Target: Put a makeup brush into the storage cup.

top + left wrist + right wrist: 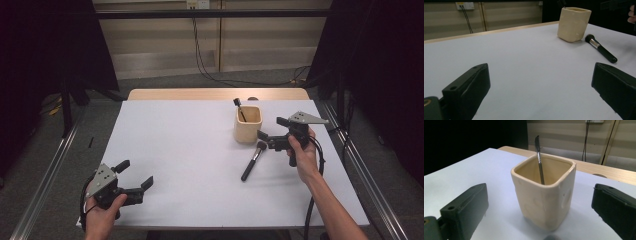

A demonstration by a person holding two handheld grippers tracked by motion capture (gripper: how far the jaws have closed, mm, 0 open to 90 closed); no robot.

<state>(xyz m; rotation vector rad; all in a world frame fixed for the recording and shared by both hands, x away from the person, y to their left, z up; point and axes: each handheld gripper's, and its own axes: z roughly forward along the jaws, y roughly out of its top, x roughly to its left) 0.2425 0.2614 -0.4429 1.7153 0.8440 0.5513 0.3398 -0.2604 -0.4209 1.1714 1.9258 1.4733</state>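
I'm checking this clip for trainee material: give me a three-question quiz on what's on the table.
1. True or false: the big brush stands inside the cup.
2. What leans in the cup? A) thin brush B) spoon C) pencil
3. Fill in: the right claw is ____, with nothing between its jaws.

Key: 1. False, it lies on the table beside the cup. 2. A, the thin brush. 3. open.

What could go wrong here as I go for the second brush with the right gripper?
The makeup brush lies with its bristle head close to the cream cup, so the open right gripper could bump the cup while reaching down. The thin brush already in the cup leans over the rim; a nudge might tip it out. The round handle may also roll.
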